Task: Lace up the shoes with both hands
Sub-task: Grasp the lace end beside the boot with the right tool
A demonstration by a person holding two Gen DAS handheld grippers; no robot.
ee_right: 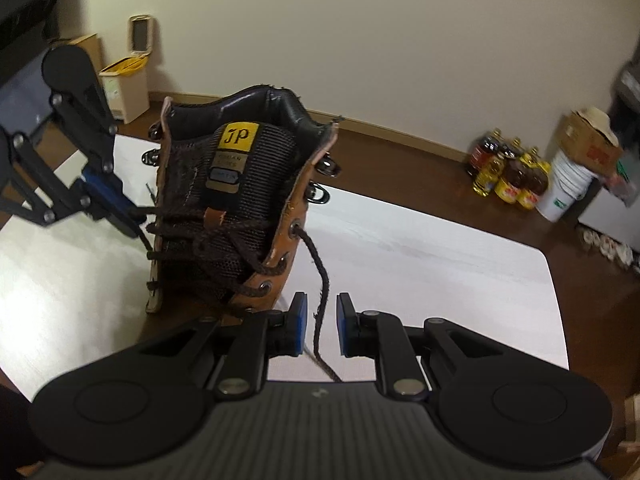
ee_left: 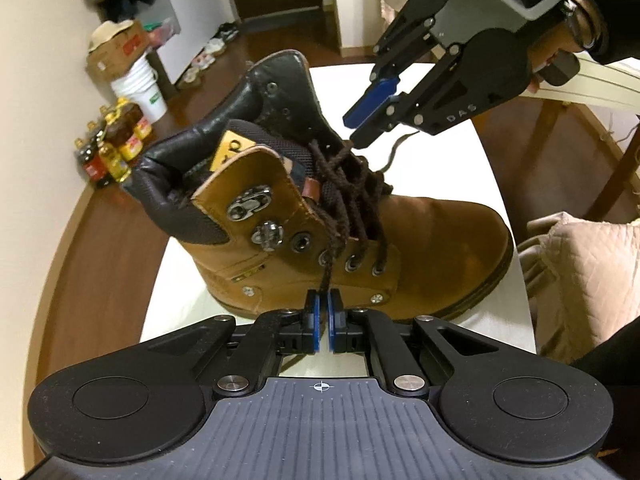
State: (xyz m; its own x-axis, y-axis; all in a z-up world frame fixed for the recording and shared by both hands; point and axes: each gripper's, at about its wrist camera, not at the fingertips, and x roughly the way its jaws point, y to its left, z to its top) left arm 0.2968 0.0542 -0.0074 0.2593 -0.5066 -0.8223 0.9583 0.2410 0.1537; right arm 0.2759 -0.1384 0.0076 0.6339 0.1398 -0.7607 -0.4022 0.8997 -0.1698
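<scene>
White table (ee_left: 500, 200) w/ wood floor round it. Tan boot (ee_left: 420, 248) stands upright mid-table, dark lace (ee_left: 352, 200) half threaded. Far left on the floor: white bucket (ee_left: 140, 84) under a cardboard box (ee_left: 118, 50), contents unclear; oil bottles (ee_left: 114, 148) beside it. Left gripper (ee_left: 323, 312) pinches a lace end at the boot's near side. Right wrist view only: right gripper (ee_right: 322, 328) spread, other lace end (ee_right: 320, 280) hanging loose between the pads.

A brown boot (ee_right: 240, 208) stands on the white tabletop (ee_right: 420, 260), one dark lace end (ee_right: 322, 284) hanging untouched between the right gripper (ee_right: 322, 324)'s parted blue pads.
</scene>
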